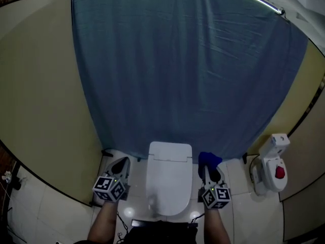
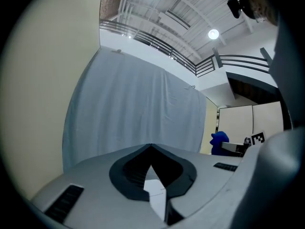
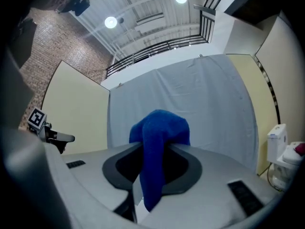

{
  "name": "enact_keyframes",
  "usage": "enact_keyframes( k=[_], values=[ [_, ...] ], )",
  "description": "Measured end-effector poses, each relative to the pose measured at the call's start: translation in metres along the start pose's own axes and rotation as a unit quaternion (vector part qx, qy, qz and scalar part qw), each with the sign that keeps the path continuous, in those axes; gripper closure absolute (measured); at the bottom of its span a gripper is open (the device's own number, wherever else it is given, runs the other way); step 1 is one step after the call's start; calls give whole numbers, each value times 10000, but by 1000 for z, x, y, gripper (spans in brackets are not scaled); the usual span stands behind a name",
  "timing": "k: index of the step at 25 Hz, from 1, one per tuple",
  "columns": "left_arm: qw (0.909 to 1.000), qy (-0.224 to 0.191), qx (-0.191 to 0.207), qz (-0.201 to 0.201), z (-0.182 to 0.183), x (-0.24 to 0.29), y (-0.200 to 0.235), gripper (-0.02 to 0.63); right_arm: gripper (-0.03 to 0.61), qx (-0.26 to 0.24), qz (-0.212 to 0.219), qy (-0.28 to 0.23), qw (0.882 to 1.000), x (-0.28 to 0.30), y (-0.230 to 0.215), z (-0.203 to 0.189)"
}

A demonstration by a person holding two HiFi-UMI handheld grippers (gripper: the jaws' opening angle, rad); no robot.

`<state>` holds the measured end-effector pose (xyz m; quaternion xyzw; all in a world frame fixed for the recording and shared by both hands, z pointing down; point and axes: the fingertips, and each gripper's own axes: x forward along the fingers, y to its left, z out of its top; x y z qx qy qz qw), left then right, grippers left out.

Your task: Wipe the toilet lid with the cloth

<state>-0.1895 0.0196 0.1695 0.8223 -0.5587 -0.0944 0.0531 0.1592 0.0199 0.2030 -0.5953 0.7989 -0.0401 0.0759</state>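
The white toilet [image 1: 169, 179] stands low in the middle of the head view, its lid down. My right gripper [image 1: 209, 170] hovers just right of the lid, shut on a blue cloth [image 1: 208, 159] that bunches over its tips. In the right gripper view the cloth [image 3: 159, 142] is clamped between the jaws and hangs down the middle, hiding the tips. My left gripper [image 1: 121, 163] hovers left of the toilet, apart from it. Its jaws meet at the tips [image 2: 151, 146] with nothing between them. The cloth [image 2: 219, 141] also shows far right in the left gripper view.
A large blue-grey sheet [image 1: 183, 70] hangs over the wall behind the toilet, between cream partition walls [image 1: 40, 100]. A white fixture with a red part [image 1: 272, 166] stands on the tiled floor to the right. Cables lie by the left wall [image 1: 10, 179].
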Motion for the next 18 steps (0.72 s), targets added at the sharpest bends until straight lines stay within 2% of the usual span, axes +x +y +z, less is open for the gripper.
enact_keyframes(
  k=[4, 12, 18],
  values=[
    [9994, -352, 59, -47, 16, 0, 2, 624, 480, 23, -114, -393, 9992, -18, -3, 17],
    [9980, -452, 82, -441, 29, 6, -13, 624, 480, 49, -263, -477, 9985, -24, -6, 20],
    [9977, -482, 74, -473, 26, 10, -15, 624, 480, -489, -257, -361, 9978, -20, -1, 23]
  ],
)
